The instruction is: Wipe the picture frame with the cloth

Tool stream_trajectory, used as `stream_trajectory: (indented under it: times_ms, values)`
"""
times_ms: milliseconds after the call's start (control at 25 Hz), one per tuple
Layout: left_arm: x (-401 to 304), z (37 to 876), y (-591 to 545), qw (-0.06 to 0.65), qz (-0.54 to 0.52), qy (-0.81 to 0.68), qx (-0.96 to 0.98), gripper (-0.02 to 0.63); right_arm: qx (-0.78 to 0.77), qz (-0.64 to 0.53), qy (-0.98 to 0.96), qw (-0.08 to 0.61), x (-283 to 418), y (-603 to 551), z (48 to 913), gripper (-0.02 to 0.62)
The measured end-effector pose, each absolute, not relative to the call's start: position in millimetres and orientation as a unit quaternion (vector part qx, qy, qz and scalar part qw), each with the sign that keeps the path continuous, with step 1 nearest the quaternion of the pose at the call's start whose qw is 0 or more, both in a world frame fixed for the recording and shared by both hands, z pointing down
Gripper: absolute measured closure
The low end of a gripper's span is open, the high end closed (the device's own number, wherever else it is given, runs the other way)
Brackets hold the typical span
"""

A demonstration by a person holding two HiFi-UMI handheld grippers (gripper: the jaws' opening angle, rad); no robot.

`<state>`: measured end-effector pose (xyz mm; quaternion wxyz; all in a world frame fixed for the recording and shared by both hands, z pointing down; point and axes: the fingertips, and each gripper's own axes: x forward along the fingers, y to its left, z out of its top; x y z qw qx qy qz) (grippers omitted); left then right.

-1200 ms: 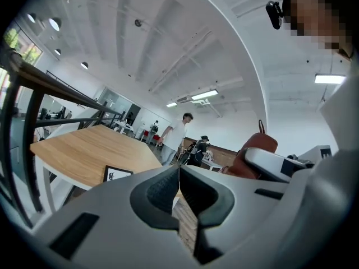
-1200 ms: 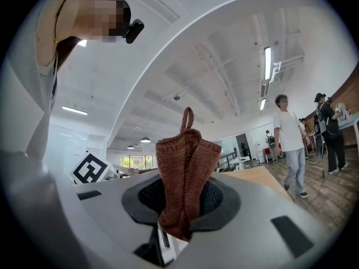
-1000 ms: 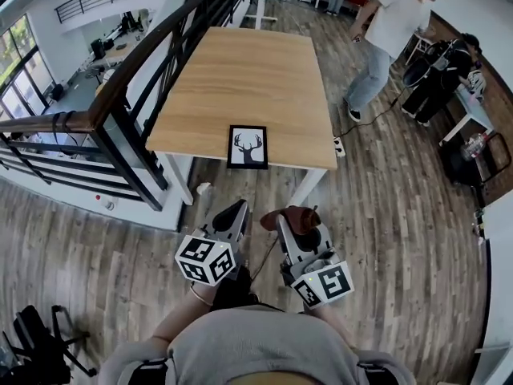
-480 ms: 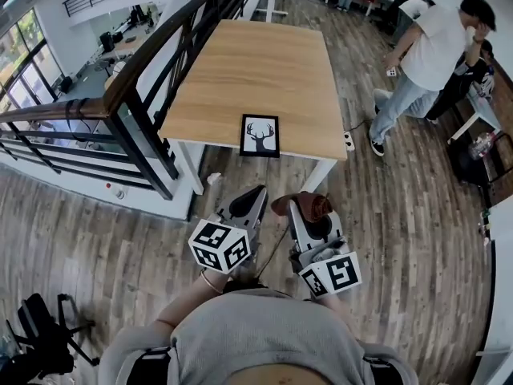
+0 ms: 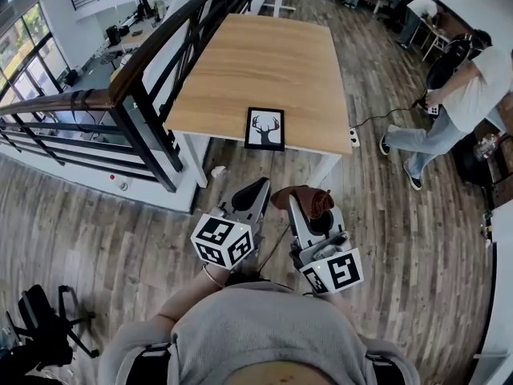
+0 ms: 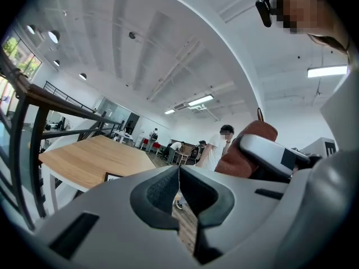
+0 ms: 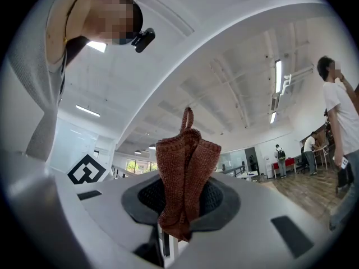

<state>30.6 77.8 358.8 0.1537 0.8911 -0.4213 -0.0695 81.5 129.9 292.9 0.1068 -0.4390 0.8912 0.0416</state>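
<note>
Right gripper (image 7: 183, 220): jaws clamped on bunched brown knitted cloth (image 7: 187, 170). Left gripper (image 6: 178, 192) just beside it on left: jaws together, nothing between. Picture frame (image 5: 265, 128) flat at near edge of wooden table (image 5: 256, 54), well apart from both grippers. Person (image 5: 469, 107) far right.

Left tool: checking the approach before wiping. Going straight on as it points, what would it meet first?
Nothing close, it seems. The left tool, shut and empty, aims just right of the table and picture frame, over the floor toward a distant standing person; depth is unclear.
</note>
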Motion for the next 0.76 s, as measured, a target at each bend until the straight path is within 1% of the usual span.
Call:
stream_trajectory:
  times_ms: [760]
  values:
    - [44.3, 360.9, 96.5, 0.151, -0.07, -0.426, 0.889, 0.597, -0.438, 0.044, 0.893, 0.098, 90.6, 151.1, 295.9, 0.499]
